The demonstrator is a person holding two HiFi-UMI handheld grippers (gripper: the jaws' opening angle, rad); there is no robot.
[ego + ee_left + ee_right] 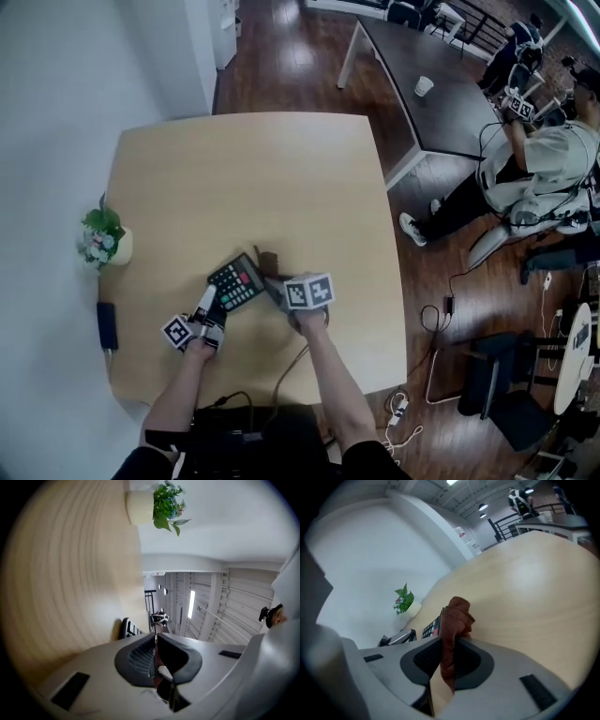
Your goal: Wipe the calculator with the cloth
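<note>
Tabletop point(281, 178): calculator point(235, 281) near front edge, cloth point(269, 260) beside; plant point(101, 234) at left edge.

Potted plant point(101, 234), black device point(106, 323) at left edge of wooden table point(253, 178) — white cup point(424, 86) on dark table point(450, 117).

calculator point(234, 281): we see it dark, red-and-green keys, face up, lying askew | cloth point(455, 613): brown, bunched, pinched by right gripper point(451, 648), just beside calculator

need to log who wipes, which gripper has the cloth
The right gripper: a brown cloth is pinched in its jaws. The left gripper is shut by the calculator.
</note>
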